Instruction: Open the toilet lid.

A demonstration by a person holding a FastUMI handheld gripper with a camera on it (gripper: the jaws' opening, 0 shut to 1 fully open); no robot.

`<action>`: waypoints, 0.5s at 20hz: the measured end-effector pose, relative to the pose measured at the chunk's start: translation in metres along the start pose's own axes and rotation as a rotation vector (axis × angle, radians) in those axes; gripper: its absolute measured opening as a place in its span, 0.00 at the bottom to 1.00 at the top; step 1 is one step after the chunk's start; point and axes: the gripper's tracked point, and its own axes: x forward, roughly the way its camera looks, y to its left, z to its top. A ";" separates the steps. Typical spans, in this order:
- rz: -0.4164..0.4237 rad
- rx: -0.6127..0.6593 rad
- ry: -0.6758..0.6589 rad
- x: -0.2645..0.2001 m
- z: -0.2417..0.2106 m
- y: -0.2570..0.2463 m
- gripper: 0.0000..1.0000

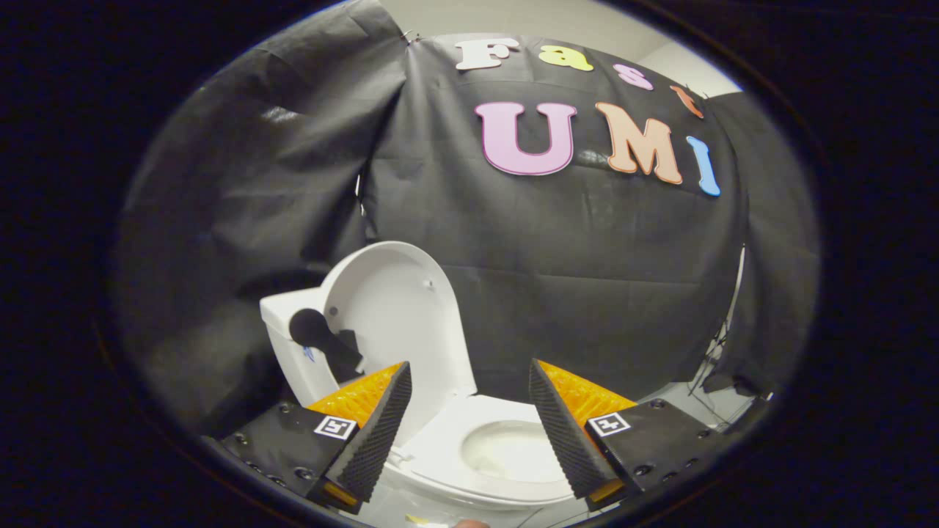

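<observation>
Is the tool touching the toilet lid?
Apart. The gripper view shows the tool open and holding nothing, with the raised lid standing well beyond its fingers.

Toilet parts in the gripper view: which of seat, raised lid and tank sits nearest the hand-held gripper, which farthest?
The hand-held gripper is open, holding nothing.
1. Seat: between and just beyond the fingers.
2. Raised lid: upright behind the seat.
3. Tank: behind the lid.

So the whole backdrop is wrinkly black cloth [587, 293], hung in a few overlapping panels with visible folds. Above it there's a pale wall [587, 22]. A bit of light grey floor [682, 396] peeks out at the cloth's lower corner.
</observation>
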 end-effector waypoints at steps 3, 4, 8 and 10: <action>0.003 0.027 -0.007 -0.004 -0.002 -0.022 0.99; 0.001 0.033 -0.023 -0.007 0.002 -0.029 0.99; -0.035 0.070 -0.086 -0.023 0.014 -0.068 0.99; -0.063 0.070 -0.096 -0.032 0.015 -0.091 0.99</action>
